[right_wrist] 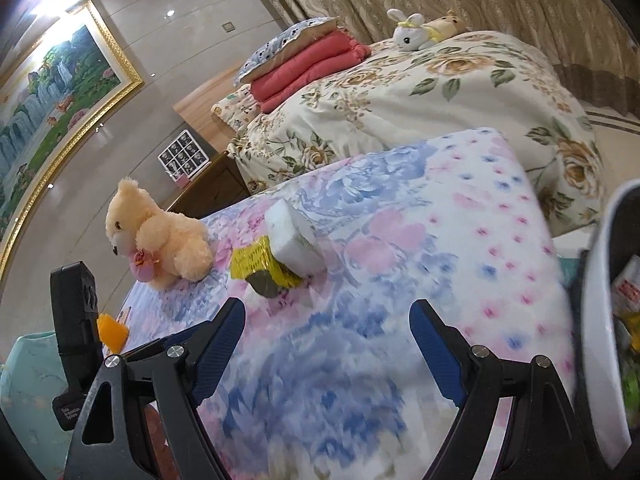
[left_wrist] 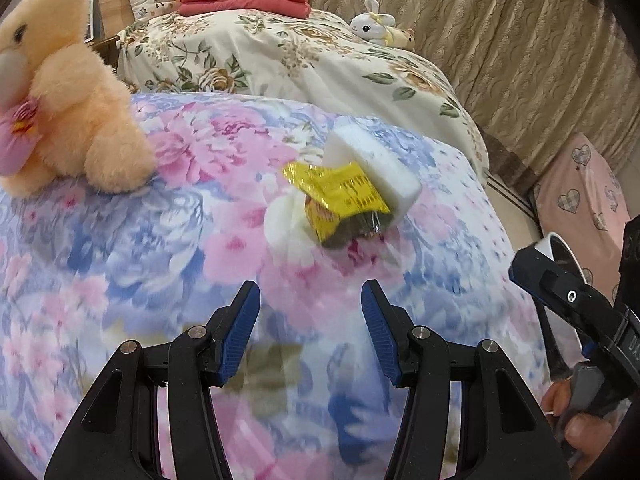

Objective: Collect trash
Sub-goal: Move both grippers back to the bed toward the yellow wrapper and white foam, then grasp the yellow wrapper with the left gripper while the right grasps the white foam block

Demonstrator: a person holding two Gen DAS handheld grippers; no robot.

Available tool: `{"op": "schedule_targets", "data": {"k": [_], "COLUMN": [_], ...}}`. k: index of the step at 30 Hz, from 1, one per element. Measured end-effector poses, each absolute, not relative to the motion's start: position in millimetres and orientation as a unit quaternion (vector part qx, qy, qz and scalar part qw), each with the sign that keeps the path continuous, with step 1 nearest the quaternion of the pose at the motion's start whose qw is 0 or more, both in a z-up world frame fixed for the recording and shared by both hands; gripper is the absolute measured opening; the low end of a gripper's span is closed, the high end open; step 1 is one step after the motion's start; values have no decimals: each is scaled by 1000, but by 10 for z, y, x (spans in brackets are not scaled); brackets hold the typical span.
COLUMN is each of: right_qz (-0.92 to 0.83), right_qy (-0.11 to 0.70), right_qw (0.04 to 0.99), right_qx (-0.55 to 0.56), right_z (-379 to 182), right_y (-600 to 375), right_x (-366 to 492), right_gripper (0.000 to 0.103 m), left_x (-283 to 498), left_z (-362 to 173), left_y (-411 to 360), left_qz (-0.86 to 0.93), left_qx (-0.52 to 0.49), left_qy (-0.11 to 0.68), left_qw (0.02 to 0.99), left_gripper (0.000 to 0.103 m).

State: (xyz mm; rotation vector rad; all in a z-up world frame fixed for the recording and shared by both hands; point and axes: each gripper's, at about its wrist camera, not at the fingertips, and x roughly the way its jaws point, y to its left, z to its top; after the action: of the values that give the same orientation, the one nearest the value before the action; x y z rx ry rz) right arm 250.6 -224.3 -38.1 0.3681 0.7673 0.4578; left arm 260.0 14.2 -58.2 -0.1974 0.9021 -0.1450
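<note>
Left gripper (left_wrist: 310,328), jaws half apart and empty, hovers over the floral quilt (left_wrist: 120,264); the yellow wrapper (left_wrist: 340,196) lies straight ahead beyond its fingertips, leaning on white foam blocks (left_wrist: 376,160). Right gripper (right_wrist: 328,352), wider and empty, faces it more obliquely.

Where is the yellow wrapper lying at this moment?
The yellow wrapper lies on the pink and blue floral quilt, against a white foam block, right of the peach teddy bear in both views.
</note>
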Motion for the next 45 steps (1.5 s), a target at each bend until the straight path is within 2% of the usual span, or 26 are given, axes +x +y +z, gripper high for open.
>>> {"op": "schedule_targets", "data": {"k": [7,10,13,15,18,20,23,25,45], "right_qz": [241,251,261,268,276,278,294,293,265], "right_qy": [383,390,396,398,408,417,418,412,392], "right_qw": [872,866,860,856,848,842,832,838,851], "right_qx": [185,187,190,193,197,200,216,208,229], "right_z": [-452,-476,-499,-517,-579,-642,-690,-644,-447], "right_y": [-2096,-2033,-1963,-1919,-1863,-1844,-1845,-1847,-2337], "right_x": [2864,2992,3121,3182,3272,3317,3322,3257,2445], "right_gripper": [83,75,68,64,58,50,36,31,29], "left_x": [2841,2916,2988,3028,3074,3080,3034,2994,2219], "left_z": [-625,-640,-663,-680,-709,-715,-685,-658,-466], "left_y": [106,103,92,69,37,26,11,27,-116], "left_qz": [-75,-75,-81,-86,-96,-103,-102,-99,-114], "left_qx": [-86,-82,-81,-77,-74,-73,-63,-63,-60], "left_qy": [437,436,438,441,443,442,432,426,419], "left_qw": [892,893,892,890,888,888,894,897,899], "left_gripper": [53,51,39,23,7,2,1,1,1]}}
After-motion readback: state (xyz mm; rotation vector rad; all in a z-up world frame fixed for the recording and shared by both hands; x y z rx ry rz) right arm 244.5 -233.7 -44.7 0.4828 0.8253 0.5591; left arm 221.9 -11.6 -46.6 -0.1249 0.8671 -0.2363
